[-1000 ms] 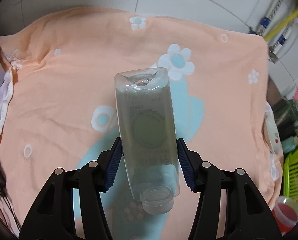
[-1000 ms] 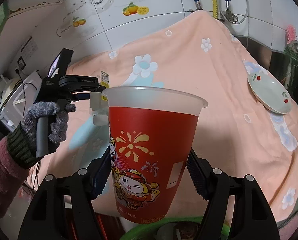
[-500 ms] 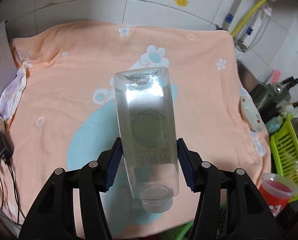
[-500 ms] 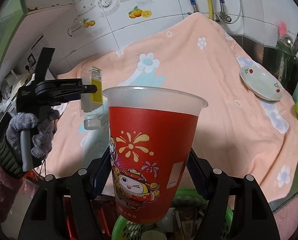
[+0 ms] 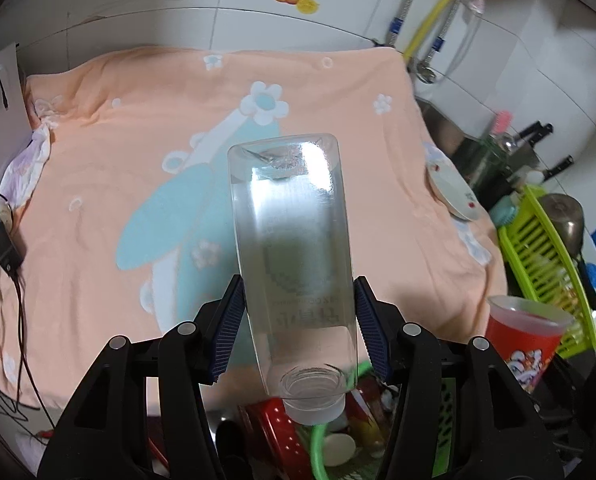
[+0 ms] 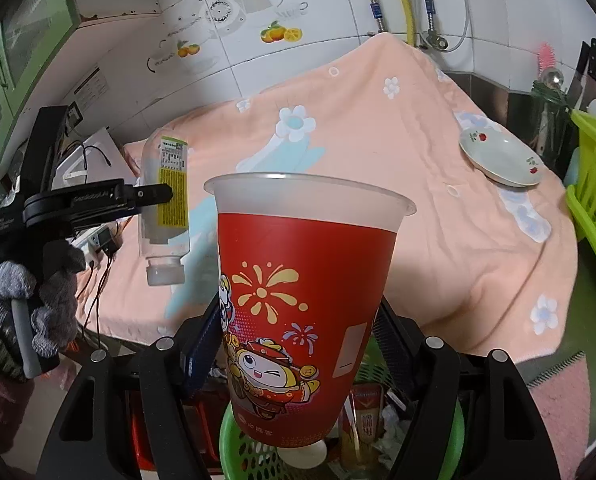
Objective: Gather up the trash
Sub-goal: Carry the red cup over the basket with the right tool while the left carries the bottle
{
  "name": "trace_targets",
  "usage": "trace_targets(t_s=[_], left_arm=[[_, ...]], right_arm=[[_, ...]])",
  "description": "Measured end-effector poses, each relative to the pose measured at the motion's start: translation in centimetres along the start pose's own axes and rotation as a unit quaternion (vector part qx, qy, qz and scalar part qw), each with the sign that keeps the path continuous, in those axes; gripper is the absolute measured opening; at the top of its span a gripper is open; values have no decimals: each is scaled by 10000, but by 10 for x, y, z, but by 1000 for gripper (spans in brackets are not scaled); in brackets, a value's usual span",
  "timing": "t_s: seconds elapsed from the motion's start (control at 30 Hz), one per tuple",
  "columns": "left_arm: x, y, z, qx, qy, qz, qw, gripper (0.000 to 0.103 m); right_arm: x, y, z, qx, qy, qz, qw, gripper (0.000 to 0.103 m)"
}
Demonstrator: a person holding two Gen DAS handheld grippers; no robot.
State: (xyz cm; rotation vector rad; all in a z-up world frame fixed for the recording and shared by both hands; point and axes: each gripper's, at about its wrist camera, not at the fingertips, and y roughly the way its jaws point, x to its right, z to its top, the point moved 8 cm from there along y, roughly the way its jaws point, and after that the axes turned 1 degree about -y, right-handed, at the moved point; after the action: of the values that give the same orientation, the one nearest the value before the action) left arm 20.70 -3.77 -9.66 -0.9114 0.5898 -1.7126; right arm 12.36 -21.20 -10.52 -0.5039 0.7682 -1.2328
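While the clear plastic bottle (image 5: pixel 294 264) and red paper cup (image 6: pixel 306 300) are clamped by the left hand-held gripper (image 5: pixel 296 336) and right hand-held gripper (image 6: pixel 298 344) above the green basket (image 6: pixel 254 456), an early release could drop either beside it.

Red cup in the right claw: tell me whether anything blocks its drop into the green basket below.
Nothing visible does. The red cup hangs directly over the green basket, whose visible part holds only trash already inside.

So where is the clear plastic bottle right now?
The clear plastic bottle is clamped cap-down in the left tongs, held above the peach cloth's near edge; in the right wrist view it hangs left of the red cup.
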Motion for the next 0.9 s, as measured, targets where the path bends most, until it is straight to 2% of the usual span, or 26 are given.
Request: trace_targets(t_s=[0.47, 0.9], left_arm=[[31, -22, -61, -155, 232, -178, 9995, 54], [45, -29, -105, -356, 317, -322, 9983, 54]], right_arm=[[7, -32, -31, 48, 114, -61, 9999, 68], [21, -50, -54, 71, 152, -309, 9994, 68]])
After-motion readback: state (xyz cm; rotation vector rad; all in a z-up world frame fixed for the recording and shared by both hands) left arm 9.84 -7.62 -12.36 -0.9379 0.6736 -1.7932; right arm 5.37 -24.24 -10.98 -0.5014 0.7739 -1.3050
